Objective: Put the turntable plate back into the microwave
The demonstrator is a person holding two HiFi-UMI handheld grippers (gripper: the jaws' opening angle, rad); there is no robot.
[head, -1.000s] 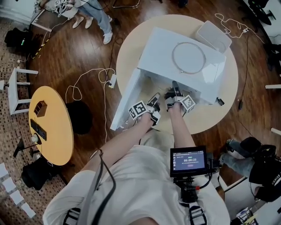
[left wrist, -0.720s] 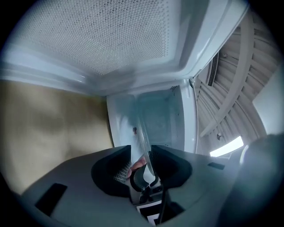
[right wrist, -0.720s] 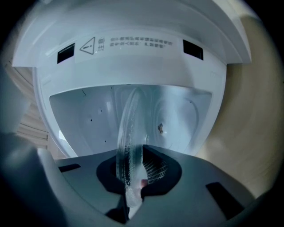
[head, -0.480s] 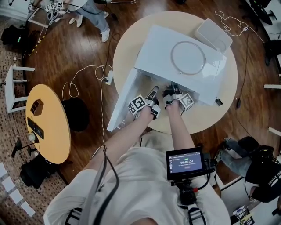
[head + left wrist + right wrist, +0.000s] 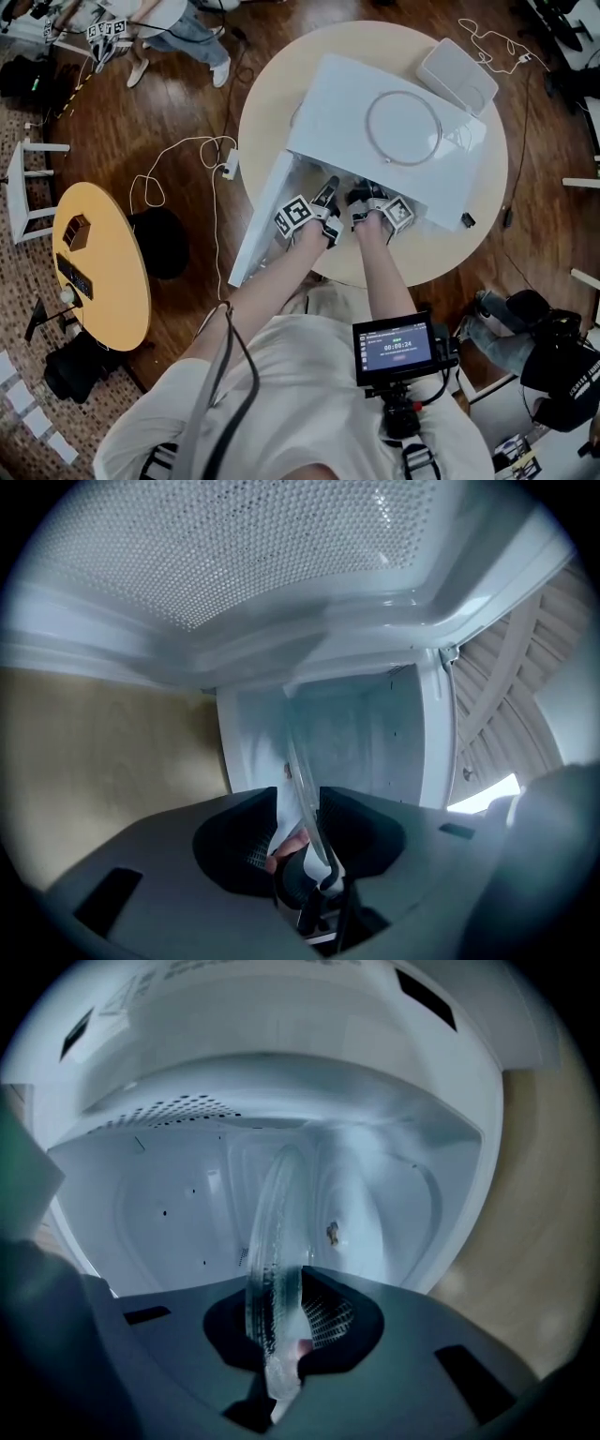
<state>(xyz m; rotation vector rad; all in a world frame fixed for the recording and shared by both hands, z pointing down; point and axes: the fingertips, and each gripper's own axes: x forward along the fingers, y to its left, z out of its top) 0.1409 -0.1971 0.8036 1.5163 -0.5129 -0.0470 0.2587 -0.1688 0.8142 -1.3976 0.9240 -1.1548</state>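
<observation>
The right gripper [image 5: 284, 1290] is clamped on the rim of the glass plate [image 5: 274, 1213], which reaches from its jaws into the open microwave [image 5: 337, 94]. The left gripper [image 5: 300, 803] has just been opening. The plate's edge runs between its jaws, but there is a gap on one side, so it no longer grips. Both grippers sit at the mouth of the cavity, beside the door [image 5: 262, 225] swung out to the left, with the microwave standing on the round worktop [image 5: 267, 112].

The step in hand looks like the insertion itself, with the plate partly inside and carried by the right gripper alone. The next move probably calls for easing it to the middle of the cavity floor, settling it flat, and only then letting go.

Compared with a second ago, both grippers sit a little further under the microwave's front edge.
</observation>
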